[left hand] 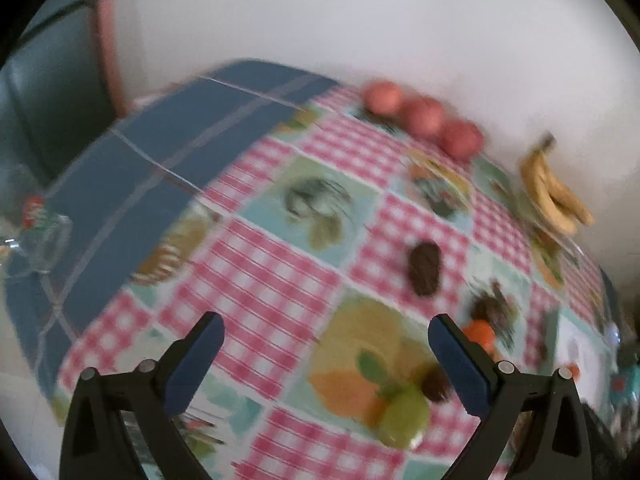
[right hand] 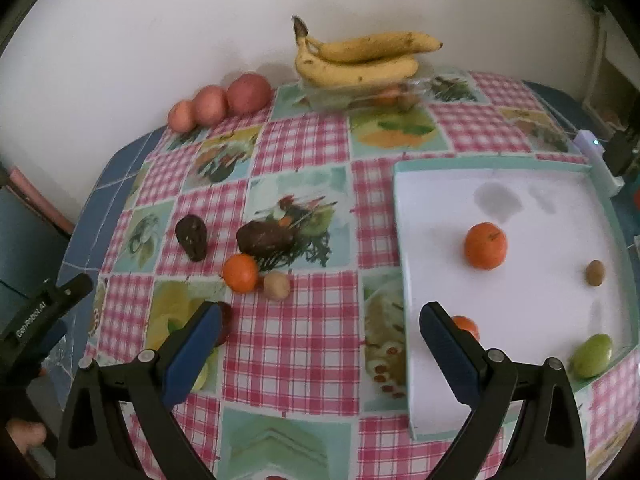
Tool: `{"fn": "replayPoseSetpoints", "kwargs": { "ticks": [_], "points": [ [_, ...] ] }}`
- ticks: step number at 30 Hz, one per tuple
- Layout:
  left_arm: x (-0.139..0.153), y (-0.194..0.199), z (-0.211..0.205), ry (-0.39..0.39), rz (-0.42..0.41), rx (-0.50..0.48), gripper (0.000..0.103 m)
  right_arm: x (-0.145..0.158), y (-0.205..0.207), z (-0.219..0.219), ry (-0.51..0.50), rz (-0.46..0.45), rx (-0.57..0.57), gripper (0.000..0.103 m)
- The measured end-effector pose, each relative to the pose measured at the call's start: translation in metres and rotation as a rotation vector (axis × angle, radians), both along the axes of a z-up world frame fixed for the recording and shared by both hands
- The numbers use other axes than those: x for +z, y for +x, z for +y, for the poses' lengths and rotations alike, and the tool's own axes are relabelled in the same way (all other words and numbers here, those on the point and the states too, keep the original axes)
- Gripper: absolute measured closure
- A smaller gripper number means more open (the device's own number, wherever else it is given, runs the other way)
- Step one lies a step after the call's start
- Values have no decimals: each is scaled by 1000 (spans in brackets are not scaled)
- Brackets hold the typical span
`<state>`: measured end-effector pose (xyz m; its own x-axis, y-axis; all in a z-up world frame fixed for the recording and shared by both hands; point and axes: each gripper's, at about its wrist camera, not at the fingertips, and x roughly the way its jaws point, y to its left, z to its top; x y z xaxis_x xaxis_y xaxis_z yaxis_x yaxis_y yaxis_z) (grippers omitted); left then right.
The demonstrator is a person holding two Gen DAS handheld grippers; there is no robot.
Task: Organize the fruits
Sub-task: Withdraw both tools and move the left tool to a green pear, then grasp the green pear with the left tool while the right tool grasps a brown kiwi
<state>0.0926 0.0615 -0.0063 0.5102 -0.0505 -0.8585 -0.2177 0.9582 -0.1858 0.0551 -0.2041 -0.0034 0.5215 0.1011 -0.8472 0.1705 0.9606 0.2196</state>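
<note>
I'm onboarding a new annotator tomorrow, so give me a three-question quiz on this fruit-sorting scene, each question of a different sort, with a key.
1. True or false: the bananas lie inside the white tray.
2. Multiple choice: how many red apples sit in the row by the wall? A) two B) three C) five
3. Fill in: both the left gripper and the right gripper are ____, holding nothing.

Key
1. False: they rest on a clear dish by the wall, beyond the tray.
2. B
3. open
</note>
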Motion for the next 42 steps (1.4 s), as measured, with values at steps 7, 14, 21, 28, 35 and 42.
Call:
{"fn": "replayPoseSetpoints", "kwargs": {
  "ticks": [7, 14, 21, 28, 35, 42],
  "points": [
    [-30, 2, -33, -28, 156, -130, 0, -4, -1, -13, -12, 23, -52, 4],
    [-55, 0, -64, 17, 276, -237, 15, -14, 1, -21, 13, 61, -76, 4],
    [-63, -4, -69, -76, 317, -253, 46, -14, 11, -20, 86, 29, -62, 4],
    [-64, -6, -89, -38, 318, -311, 61, -15, 22, -2, 52, 12, -2, 4],
    [-61, 2, -75, -80, 303, -266, 61, -26, 30, 1, 40, 38, 16, 4],
    [-47, 5, -44, -119, 250, -162, 61, -39, 36, 10, 16, 72, 55, 17]
  ]
}}
